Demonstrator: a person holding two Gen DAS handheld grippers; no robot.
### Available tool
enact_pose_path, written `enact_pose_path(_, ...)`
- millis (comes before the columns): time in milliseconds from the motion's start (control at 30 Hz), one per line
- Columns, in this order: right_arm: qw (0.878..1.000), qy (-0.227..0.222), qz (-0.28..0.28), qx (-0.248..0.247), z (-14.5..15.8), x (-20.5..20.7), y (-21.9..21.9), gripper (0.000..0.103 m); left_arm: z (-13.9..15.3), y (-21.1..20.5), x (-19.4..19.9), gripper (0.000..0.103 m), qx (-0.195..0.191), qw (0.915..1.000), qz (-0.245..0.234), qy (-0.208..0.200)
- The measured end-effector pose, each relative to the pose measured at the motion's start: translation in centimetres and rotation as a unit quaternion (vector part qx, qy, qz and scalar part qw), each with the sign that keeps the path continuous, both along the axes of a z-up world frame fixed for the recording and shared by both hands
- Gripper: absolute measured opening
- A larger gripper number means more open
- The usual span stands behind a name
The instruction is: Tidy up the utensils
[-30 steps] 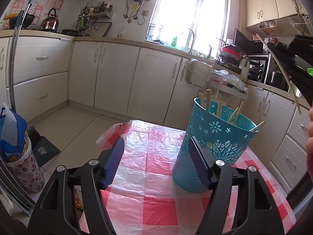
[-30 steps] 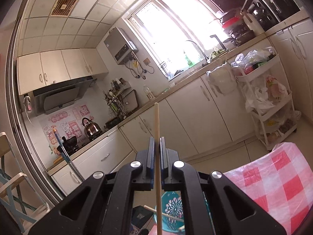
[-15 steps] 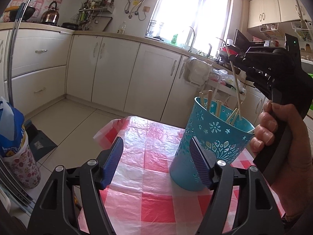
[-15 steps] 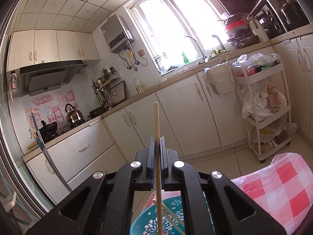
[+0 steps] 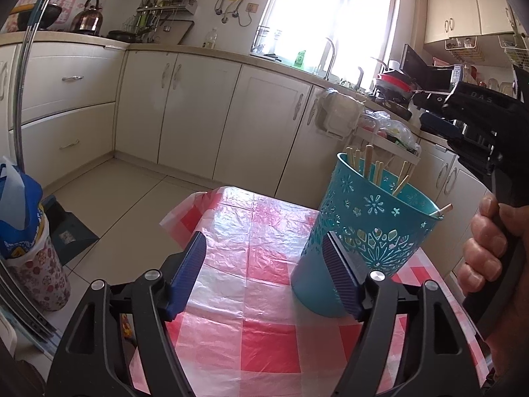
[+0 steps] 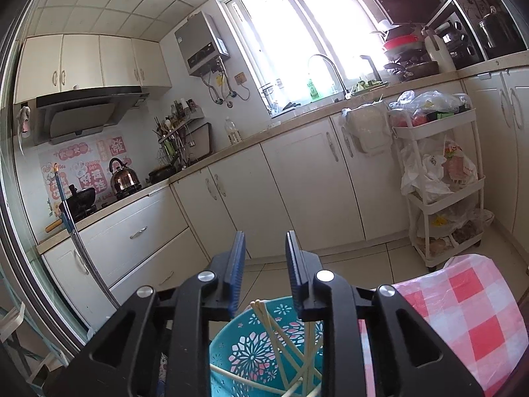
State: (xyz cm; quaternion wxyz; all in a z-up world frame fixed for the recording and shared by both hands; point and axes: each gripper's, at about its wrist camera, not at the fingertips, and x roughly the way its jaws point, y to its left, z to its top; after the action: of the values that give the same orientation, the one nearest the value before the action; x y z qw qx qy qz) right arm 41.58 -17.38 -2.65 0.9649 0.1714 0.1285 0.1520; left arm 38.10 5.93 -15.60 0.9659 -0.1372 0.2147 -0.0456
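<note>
The chopsticks stand in the teal perforated bucket on the checked tablecloth, long axes leaning near upright with tips fanned above the rim. They look light, stiff and slippery, best pinched mid-shaft. The right gripper hangs over the bucket, its jaws opening with nothing between them; the left gripper is spread wide and empty, one pad beside the bucket wall.

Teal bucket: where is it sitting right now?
The teal bucket stands upright on the checked tablecloth, just beyond the left gripper's right finger.
</note>
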Motion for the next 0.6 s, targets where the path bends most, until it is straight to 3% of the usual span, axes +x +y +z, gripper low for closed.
enact_pose_path(67, 1.0, 0.004, -0.002, -0.001, 0.0, -1.4, -0.6, 0.039, 0.0, -0.1, 0.0, 0.07, 0.003, 1.0, 0.0, 0.0)
enact_pose_path(133, 1.0, 0.005, -0.01, -0.012, -0.2, -3.5, -1.0, 0.057, -0.1, -0.3, 0.1, 0.072, 0.007, 1.0, -0.002, 0.002)
enact_pose_path(333, 0.995, 0.057, -0.038, -0.072, -3.4, -9.0, -1.7, 0.078, -0.6, -1.1, -0.2, 0.079, 0.03, 0.9994, -0.003, 0.018)
enact_pose_path(600, 0.977, 0.176, -0.05, -0.112, -10.3, -12.1, -2.4, 0.083, -1.1, -1.9, -2.2, 0.086, 0.058, 0.9962, 0.005, 0.065)
